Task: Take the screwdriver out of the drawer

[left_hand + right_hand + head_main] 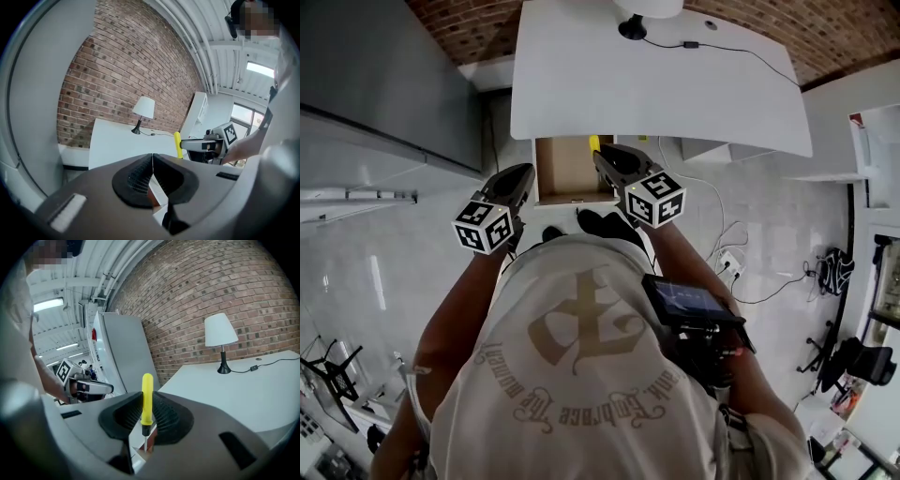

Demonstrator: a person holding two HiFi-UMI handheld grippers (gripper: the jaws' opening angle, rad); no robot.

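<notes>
A screwdriver with a yellow handle (146, 397) stands upright between the jaws of my right gripper (146, 414), handle up and thin shaft pointing down. In the head view this right gripper (604, 156) hovers over the right side of the open drawer (567, 171), with the yellow handle (594, 142) showing at its tip. The drawer hangs under the front edge of the white table (656, 89) and shows a bare brown bottom. My left gripper (523, 176) hangs just left of the drawer. Its jaws (153, 161) are pressed together with nothing between them.
A white lamp (635, 21) and its black cable (712, 47) sit at the table's back. A tall grey cabinet (384, 84) stands to the left. Cables and a power strip (727, 262) lie on the floor at the right. A brick wall (225, 282) runs behind the table.
</notes>
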